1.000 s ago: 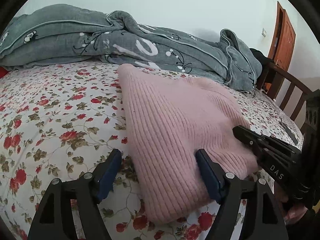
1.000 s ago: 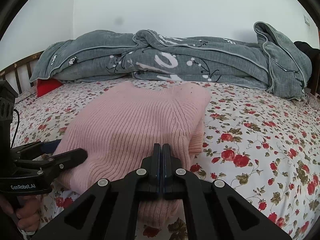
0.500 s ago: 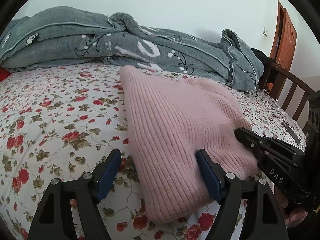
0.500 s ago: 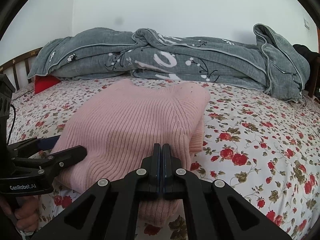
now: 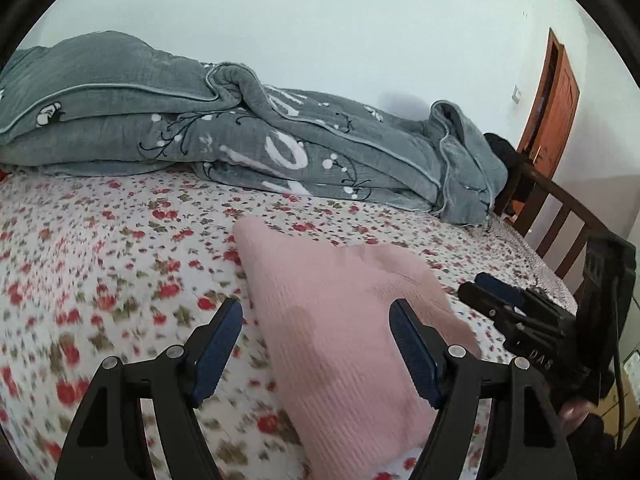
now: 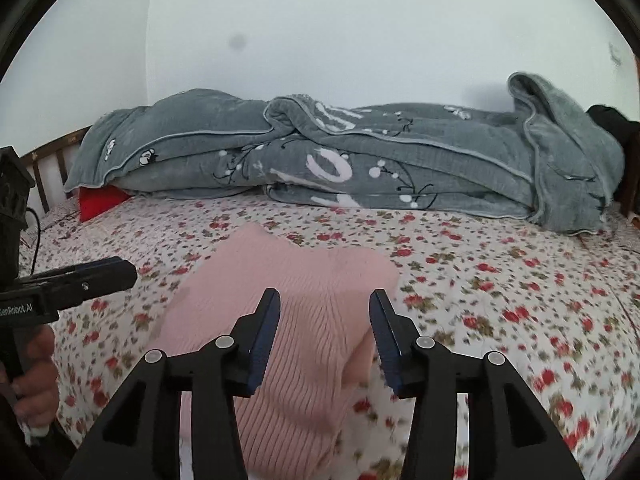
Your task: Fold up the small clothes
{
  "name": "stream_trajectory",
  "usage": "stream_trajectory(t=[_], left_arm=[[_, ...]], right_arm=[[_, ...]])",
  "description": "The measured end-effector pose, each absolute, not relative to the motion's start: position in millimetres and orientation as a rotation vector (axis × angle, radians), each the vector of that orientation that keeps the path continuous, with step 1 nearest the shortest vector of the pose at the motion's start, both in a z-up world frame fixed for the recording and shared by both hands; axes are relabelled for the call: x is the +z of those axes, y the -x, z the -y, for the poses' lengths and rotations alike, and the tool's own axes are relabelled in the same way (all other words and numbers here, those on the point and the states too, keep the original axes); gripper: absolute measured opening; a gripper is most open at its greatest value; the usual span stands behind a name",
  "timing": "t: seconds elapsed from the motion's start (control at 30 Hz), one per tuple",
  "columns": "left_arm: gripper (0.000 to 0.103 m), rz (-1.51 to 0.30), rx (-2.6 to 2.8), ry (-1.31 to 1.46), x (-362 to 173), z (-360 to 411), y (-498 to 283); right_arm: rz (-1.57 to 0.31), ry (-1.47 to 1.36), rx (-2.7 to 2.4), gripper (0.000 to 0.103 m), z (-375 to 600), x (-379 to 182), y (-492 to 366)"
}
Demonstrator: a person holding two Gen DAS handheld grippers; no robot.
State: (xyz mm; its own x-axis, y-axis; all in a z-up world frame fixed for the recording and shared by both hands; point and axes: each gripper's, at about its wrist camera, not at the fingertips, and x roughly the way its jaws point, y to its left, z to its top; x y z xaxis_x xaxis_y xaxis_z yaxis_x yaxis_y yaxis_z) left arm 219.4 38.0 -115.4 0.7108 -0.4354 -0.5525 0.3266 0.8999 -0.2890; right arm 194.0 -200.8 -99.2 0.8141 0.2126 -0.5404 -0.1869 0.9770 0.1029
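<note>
A pink ribbed sweater [image 5: 320, 264] lies folded on the floral bed sheet [image 5: 100, 260]. My left gripper [image 5: 316, 308] hovers over the sweater's near end. Its jaws stand wide and are closing a little, and the pads do not press on the knit. In the right wrist view the sweater [image 6: 304, 272] shows below my right gripper [image 6: 325, 296]. That gripper's jaws are opening and grip nothing. The right gripper [image 5: 492, 292] also appears at the sweater's right side. A person's hand holds the left gripper [image 6: 120, 272] at the sweater's left.
A rumpled grey quilt [image 5: 280, 140] runs along the wall behind the sweater. A red cushion [image 6: 100, 200] peeks from under the quilt's left end. A dark wooden bed rail [image 5: 560, 216] bounds the right side, with a brown door [image 5: 556, 92] beyond.
Both grippers have risen and drawn back from the sweater, which now looks farther off. The right jaws, shut before, have parted. The sweater stays folded on the sheet.
</note>
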Motion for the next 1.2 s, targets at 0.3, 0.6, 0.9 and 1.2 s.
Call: stream_trajectory(t=[0.3, 0.6, 0.9, 1.2], left_arm=[[0.071, -0.870, -0.478, 0.319, -165.9, -37.6, -283.7], [0.035, -0.958, -0.509, 0.454, -195.0, -24.2, -321.4], [0.037, -0.806, -0.536, 0.332, -148.4, -4.6, -338.9], [0.061, -0.749, -0.452, 0.023, -164.5, 13.9, -328.2]], right_arm=[[-0.833, -0.311, 0.293, 0.061, 231.0, -162.6, -249.9], [-0.913, -0.474, 0.414, 0.043, 234.5, -183.1, -280.9], [-0.733, -0.464, 0.431, 0.037, 247.4, -148.0, -292.5], [-0.748, -0.346, 0.340, 0.048, 253.8, -149.5, -301.8]])
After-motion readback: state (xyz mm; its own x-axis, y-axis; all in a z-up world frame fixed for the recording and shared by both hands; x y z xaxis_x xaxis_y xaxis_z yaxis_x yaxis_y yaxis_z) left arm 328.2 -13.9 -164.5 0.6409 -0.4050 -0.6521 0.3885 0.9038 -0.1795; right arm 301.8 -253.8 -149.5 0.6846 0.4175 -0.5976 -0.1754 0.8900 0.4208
